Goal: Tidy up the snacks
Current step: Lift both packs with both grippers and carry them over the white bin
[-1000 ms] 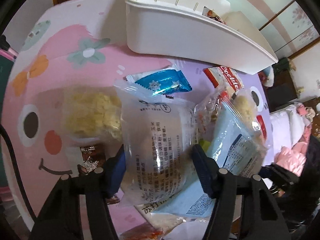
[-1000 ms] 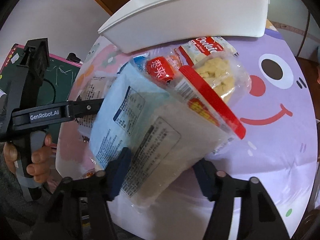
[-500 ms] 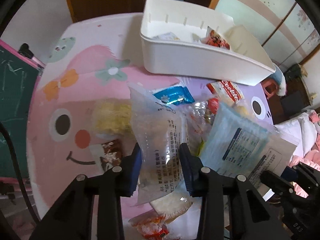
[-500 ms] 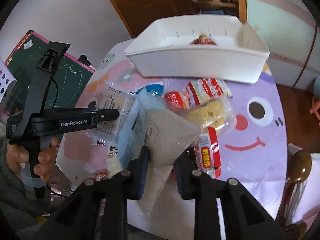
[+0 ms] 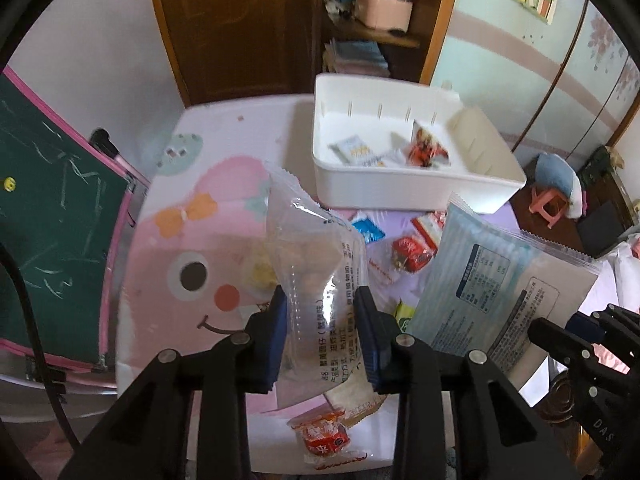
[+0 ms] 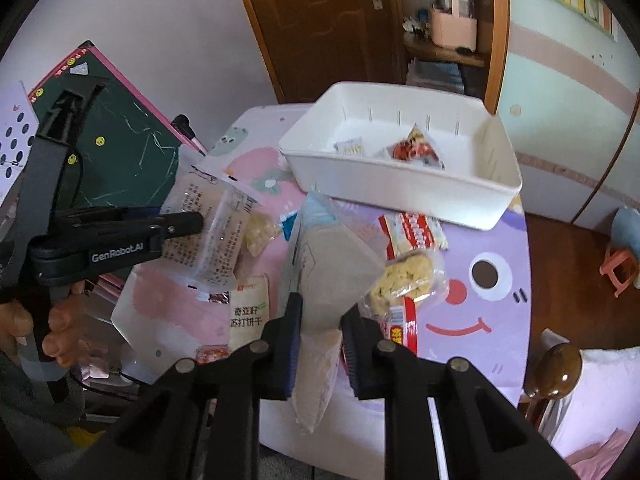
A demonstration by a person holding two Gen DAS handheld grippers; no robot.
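My left gripper (image 5: 322,300) holds a clear snack packet (image 5: 316,248) with printed text above the table, and its jaws are closing, pads pressed on the packet's sides. Beside it, my right gripper (image 6: 322,308) is shut on a pale blue and grey packet (image 6: 332,268), also lifted off the table. That blue packet (image 5: 492,280) shows at the right of the left wrist view. The left gripper (image 6: 188,220), with its clear packet (image 6: 212,232), appears at the left of the right wrist view. A white bin (image 5: 400,188) at the table's far side holds a few small packets.
Loose snacks lie on the cartoon tablecloth: a red packet (image 5: 408,254), a cookie pack (image 6: 416,232), a yellow puffed snack (image 6: 404,276), a cracker packet (image 6: 248,312). A green chalkboard (image 5: 52,240) stands left. A wooden chair post (image 6: 556,368) is near right.
Both grippers have risen from the table, each carrying its packet. Their jaws have narrowed onto the packets. The inside of the white bin has come into sight.
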